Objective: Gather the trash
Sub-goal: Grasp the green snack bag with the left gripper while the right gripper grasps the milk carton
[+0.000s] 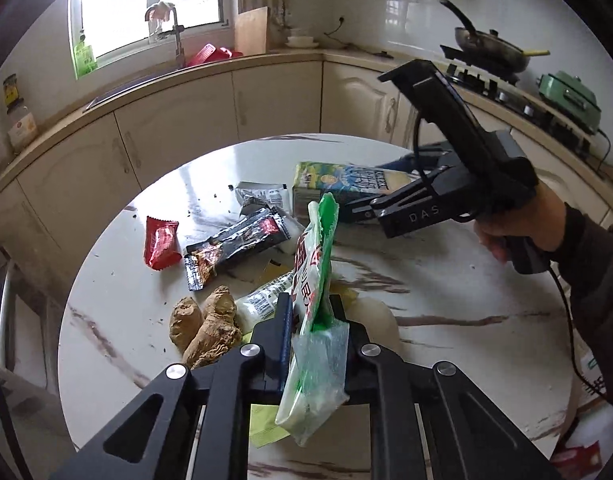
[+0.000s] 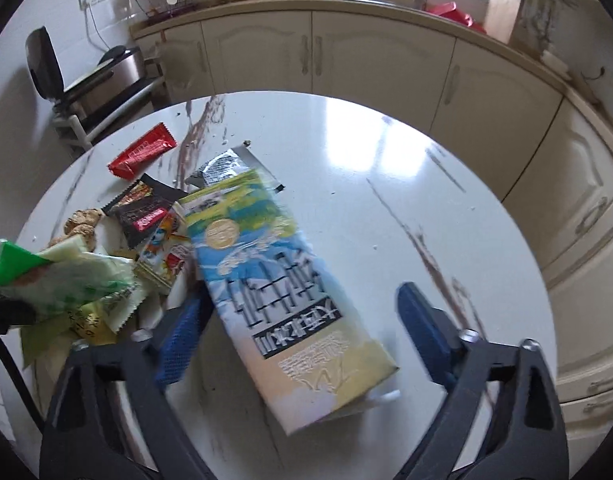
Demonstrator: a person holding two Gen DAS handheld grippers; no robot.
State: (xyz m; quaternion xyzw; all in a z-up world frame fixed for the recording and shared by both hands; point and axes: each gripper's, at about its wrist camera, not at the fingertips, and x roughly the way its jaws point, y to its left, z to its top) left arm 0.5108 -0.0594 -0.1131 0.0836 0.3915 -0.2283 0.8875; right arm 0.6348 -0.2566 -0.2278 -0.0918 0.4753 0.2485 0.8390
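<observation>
Printed card, pale yellow and blue: the milk carton (image 2: 282, 292) lies flat on the round marble table (image 2: 406, 184), between the blue pads of the right gripper (image 2: 302, 336). Long axis: it runs away from that gripper, skewed to the left in the right wrist view, spout end nearest. The left pad (image 2: 182, 340) touches or nearly touches the carton's side; the right pad (image 2: 422, 328) stands clear, so the jaws are part-open and no grip is made. In my judgement, squaring the jaws across the carton's short width is what the coming close depends on. The right hand is the nearer to the carton.

Green-and-white plastic: the snack bag (image 1: 316, 300), left of the carton, is clamped upright in the left gripper (image 1: 312, 320), lifted off the table.

Left of the carton, still on the table: red wrapper (image 1: 160, 242), black sachet (image 1: 234, 246), ginger root (image 1: 210, 324).
</observation>
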